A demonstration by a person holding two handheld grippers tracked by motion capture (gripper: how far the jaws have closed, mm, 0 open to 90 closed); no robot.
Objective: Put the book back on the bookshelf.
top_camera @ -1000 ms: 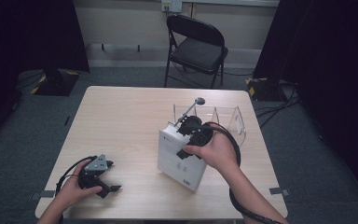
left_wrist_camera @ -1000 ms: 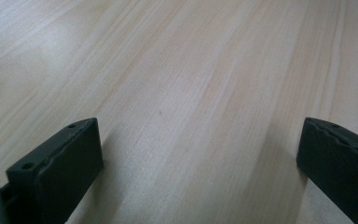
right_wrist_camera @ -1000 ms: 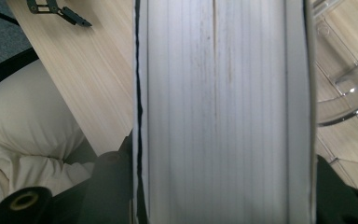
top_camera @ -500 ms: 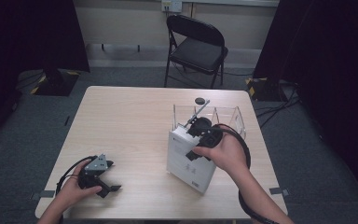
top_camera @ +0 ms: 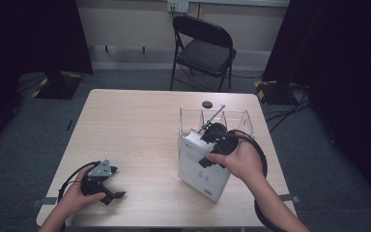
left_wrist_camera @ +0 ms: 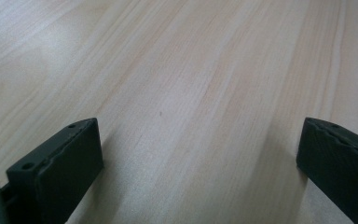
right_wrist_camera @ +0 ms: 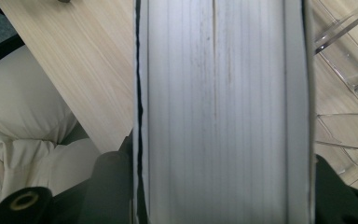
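A thick white book (top_camera: 201,170) stands upright on the wooden table (top_camera: 135,130), and my right gripper (top_camera: 214,141) is shut on its top edge from above. In the right gripper view the book's page block (right_wrist_camera: 219,93) sits between the two black jaws, which press on both covers. A clear plastic rack (top_camera: 244,120) stands just behind and to the right of the book. My left gripper (top_camera: 116,183) rests open on the table near the front left corner. In the left gripper view its jaws stand wide apart over bare wood (left_wrist_camera: 191,70).
A small black round object (top_camera: 206,104) lies on the table behind the rack. A black folding chair (top_camera: 204,48) stands beyond the far edge. The rack's clear dividers (right_wrist_camera: 349,70) show to the right of the book, and the person's light trousers (right_wrist_camera: 23,121) to its left.
The right gripper has carried the upright book to the right, closer to the clear rack. The left gripper has stayed where it was.
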